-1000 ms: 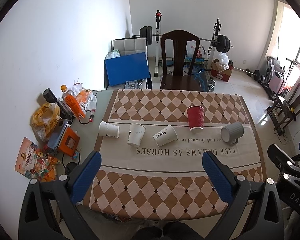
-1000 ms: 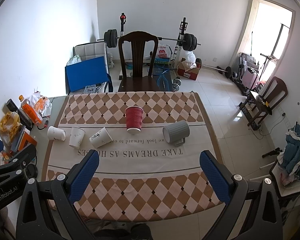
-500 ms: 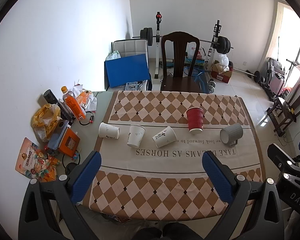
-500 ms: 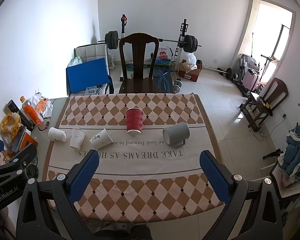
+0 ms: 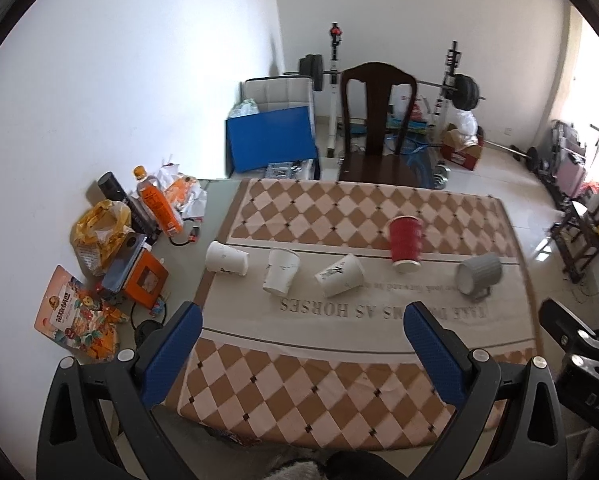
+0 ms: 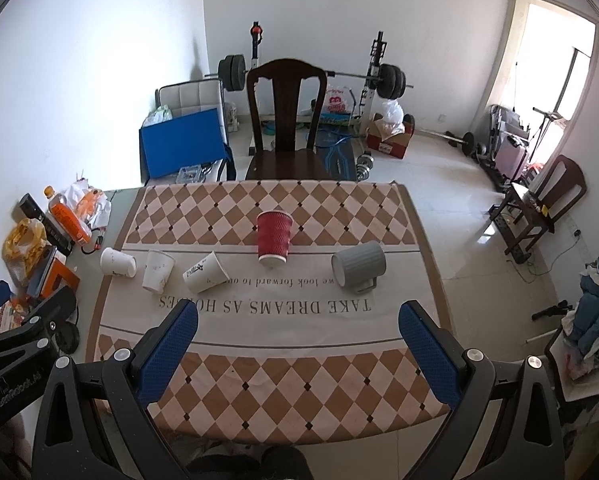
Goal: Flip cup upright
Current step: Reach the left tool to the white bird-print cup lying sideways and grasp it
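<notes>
Several cups stand in a row across the table. A red ribbed paper cup (image 5: 406, 243) (image 6: 274, 237) stands upside down. A grey mug (image 5: 479, 273) (image 6: 358, 267) lies on its side at the right. Three white paper cups sit left of the red one: the left one (image 5: 226, 258) (image 6: 118, 262) and the right one (image 5: 340, 275) (image 6: 204, 272) lie on their sides, the middle one (image 5: 281, 271) (image 6: 158, 271) stands upside down. My left gripper (image 5: 302, 336) and right gripper (image 6: 298, 334) are both open and empty, held high above the near table edge.
A checkered tablecloth (image 6: 283, 392) covers the table. Snack bags, an orange bottle (image 5: 158, 202) and boxes clutter the table's left edge. A dark wooden chair (image 6: 285, 120) stands at the far side. Gym weights and a blue board stand behind it.
Both grippers have drawn back and up a little, so the table looks slightly farther away. No cup has moved.
</notes>
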`<state>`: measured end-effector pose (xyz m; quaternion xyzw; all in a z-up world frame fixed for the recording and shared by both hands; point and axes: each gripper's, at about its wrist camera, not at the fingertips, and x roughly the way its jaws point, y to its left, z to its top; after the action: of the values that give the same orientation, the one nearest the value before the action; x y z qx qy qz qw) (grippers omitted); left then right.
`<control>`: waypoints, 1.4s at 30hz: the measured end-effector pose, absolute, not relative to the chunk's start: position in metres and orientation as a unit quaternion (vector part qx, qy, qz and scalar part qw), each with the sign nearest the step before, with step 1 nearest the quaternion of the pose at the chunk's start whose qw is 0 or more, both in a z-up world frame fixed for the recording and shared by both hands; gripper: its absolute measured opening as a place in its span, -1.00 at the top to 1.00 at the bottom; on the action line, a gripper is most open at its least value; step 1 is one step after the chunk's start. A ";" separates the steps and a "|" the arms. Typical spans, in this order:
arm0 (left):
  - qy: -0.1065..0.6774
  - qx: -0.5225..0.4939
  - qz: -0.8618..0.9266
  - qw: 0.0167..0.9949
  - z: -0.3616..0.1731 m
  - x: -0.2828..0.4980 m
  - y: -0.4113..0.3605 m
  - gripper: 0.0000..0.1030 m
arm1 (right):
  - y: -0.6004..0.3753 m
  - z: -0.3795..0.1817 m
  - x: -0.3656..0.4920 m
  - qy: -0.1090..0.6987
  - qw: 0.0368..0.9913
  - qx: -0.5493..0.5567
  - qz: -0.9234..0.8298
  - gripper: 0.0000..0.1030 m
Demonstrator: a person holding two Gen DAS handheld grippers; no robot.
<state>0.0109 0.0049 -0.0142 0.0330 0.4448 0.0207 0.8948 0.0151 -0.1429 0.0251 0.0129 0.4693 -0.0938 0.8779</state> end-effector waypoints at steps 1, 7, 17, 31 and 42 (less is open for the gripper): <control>0.447 0.037 0.029 0.893 -0.021 0.014 0.005 -1.00 | -0.145 0.018 0.022 0.477 0.874 0.013 -0.088 -0.97; 0.481 0.053 0.078 0.872 -0.080 0.044 0.016 -1.00 | -0.155 -0.051 0.056 0.534 0.843 0.010 -0.058 -0.97; 0.560 0.093 0.110 0.816 -0.179 0.114 0.050 -1.00 | -0.141 -0.190 0.121 0.620 0.783 0.014 -0.052 -0.97; 0.641 0.106 0.035 0.759 -0.279 0.223 0.080 -0.87 | -0.092 -0.325 0.199 0.721 0.689 0.041 -0.063 -0.76; 0.675 0.116 -0.024 0.729 -0.326 0.274 0.071 -0.38 | -0.078 -0.363 0.224 0.745 0.661 0.030 -0.086 -0.76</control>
<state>0.2739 0.0711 -0.3257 0.1158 0.6745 -0.0245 0.7287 0.2236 -0.0784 -0.3633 0.0304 0.7445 -0.0862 0.6613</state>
